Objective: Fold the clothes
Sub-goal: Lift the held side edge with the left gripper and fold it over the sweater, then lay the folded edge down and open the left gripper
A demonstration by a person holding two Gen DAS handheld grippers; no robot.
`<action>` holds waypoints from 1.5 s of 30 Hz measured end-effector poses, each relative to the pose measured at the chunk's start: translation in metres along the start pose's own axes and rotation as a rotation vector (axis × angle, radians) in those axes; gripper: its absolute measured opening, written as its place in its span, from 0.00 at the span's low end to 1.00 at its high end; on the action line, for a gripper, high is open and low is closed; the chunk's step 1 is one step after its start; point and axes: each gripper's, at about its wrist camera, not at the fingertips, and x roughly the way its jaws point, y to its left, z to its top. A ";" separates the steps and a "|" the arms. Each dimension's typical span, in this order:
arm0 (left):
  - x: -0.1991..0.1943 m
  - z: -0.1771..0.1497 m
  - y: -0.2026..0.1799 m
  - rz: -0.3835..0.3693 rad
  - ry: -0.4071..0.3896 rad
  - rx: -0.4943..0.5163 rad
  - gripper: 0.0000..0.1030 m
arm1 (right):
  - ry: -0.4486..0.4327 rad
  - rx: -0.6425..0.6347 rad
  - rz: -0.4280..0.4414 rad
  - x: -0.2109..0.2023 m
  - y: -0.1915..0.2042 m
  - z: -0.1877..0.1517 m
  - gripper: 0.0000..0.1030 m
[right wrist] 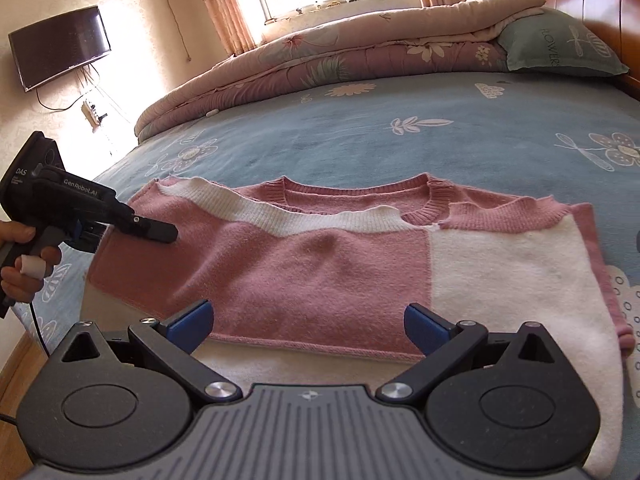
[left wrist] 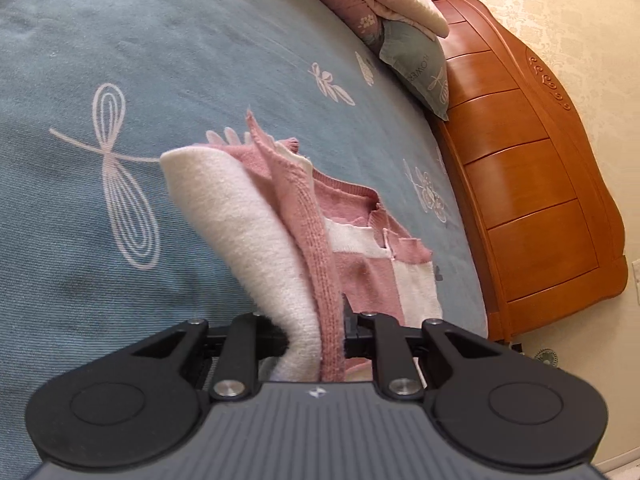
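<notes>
A pink and white knitted sweater [right wrist: 320,272] lies on the blue bed sheet [right wrist: 400,140], neckline toward the far side, with one side folded over. In the right wrist view my left gripper [right wrist: 160,234] is at the sweater's left edge, held by a hand [right wrist: 16,256]. In its own view the left gripper [left wrist: 316,332] is shut on a raised bunch of the sweater [left wrist: 280,240], pink and white layers pinched between its fingers. My right gripper [right wrist: 308,322] is open just above the sweater's near hem, its blue pads [right wrist: 192,320] wide apart and holding nothing.
A rolled floral quilt [right wrist: 340,60] and a grey-green pillow [right wrist: 560,48] lie along the bed's far side. A wooden headboard [left wrist: 520,160] stands at the right. A wall television [right wrist: 60,52] hangs at the far left, and wood floor shows beside the bed's near left corner.
</notes>
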 end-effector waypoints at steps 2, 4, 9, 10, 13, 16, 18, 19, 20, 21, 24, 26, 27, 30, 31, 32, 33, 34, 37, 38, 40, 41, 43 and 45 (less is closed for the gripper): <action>0.001 -0.001 -0.014 -0.014 0.001 0.007 0.17 | -0.013 0.017 -0.004 -0.010 -0.008 -0.003 1.00; 0.004 -0.003 -0.030 -0.025 0.004 0.019 0.17 | -0.028 0.037 -0.002 -0.017 -0.015 -0.004 1.00; 0.020 -0.005 -0.071 -0.023 0.012 0.027 0.17 | -0.074 0.063 0.012 -0.035 -0.026 -0.006 1.00; 0.025 -0.005 -0.079 -0.015 0.014 0.022 0.17 | -0.084 0.064 0.016 -0.040 -0.028 -0.006 1.00; 0.038 -0.004 -0.098 0.017 0.004 0.012 0.17 | -0.117 0.058 0.014 -0.053 -0.035 -0.008 1.00; 0.052 -0.001 -0.116 0.030 -0.013 -0.002 0.17 | -0.148 0.070 0.013 -0.067 -0.045 -0.013 1.00; 0.060 0.000 -0.126 0.034 -0.021 -0.004 0.17 | -0.165 0.086 0.015 -0.075 -0.053 -0.016 1.00; 0.064 0.000 -0.132 0.035 -0.024 -0.004 0.17 | -0.173 0.094 0.014 -0.079 -0.058 -0.018 1.00; 0.068 -0.001 -0.138 0.036 -0.027 -0.002 0.17 | -0.180 0.103 0.012 -0.082 -0.062 -0.019 1.00; 0.072 -0.001 -0.144 0.036 -0.030 0.001 0.17 | -0.186 0.111 0.009 -0.085 -0.067 -0.020 1.00; 0.086 0.000 -0.163 0.060 -0.034 -0.007 0.17 | -0.207 0.141 0.005 -0.094 -0.080 -0.024 1.00; 0.101 0.001 -0.175 0.098 -0.029 -0.007 0.17 | -0.223 0.157 0.002 -0.100 -0.089 -0.026 1.00; 0.108 0.000 -0.179 0.109 -0.023 -0.012 0.17 | -0.230 0.162 -0.002 -0.104 -0.093 -0.028 1.00; 0.131 -0.001 -0.190 0.126 -0.007 -0.019 0.17 | -0.253 0.176 -0.016 -0.115 -0.104 -0.032 1.00; 0.139 -0.002 -0.194 0.129 -0.002 -0.018 0.17 | -0.259 0.182 -0.022 -0.119 -0.107 -0.034 1.00; 0.145 -0.003 -0.198 0.133 0.003 -0.015 0.17 | -0.266 0.189 -0.028 -0.122 -0.110 -0.036 1.00; 0.152 -0.003 -0.202 0.138 0.008 -0.012 0.17 | -0.270 0.196 -0.034 -0.125 -0.113 -0.037 1.00; 0.159 -0.004 -0.205 0.146 0.013 -0.007 0.17 | -0.272 0.203 -0.039 -0.127 -0.115 -0.039 1.00; 0.179 -0.004 -0.213 0.181 0.037 0.008 0.18 | -0.279 0.224 -0.054 -0.133 -0.124 -0.043 1.00; 0.186 -0.005 -0.215 0.195 0.047 0.012 0.18 | -0.280 0.231 -0.059 -0.135 -0.127 -0.045 1.00; 0.197 -0.007 -0.217 0.220 0.065 0.015 0.18 | -0.285 0.239 -0.067 -0.137 -0.131 -0.046 1.00; 0.202 -0.008 -0.219 0.226 0.072 0.018 0.18 | -0.286 0.240 -0.070 -0.138 -0.133 -0.047 1.00; 0.209 -0.009 -0.221 0.235 0.080 0.020 0.18 | -0.288 0.238 -0.077 -0.140 -0.135 -0.047 1.00; 0.215 -0.010 -0.224 0.244 0.094 0.038 0.19 | -0.292 0.237 -0.080 -0.141 -0.137 -0.048 1.00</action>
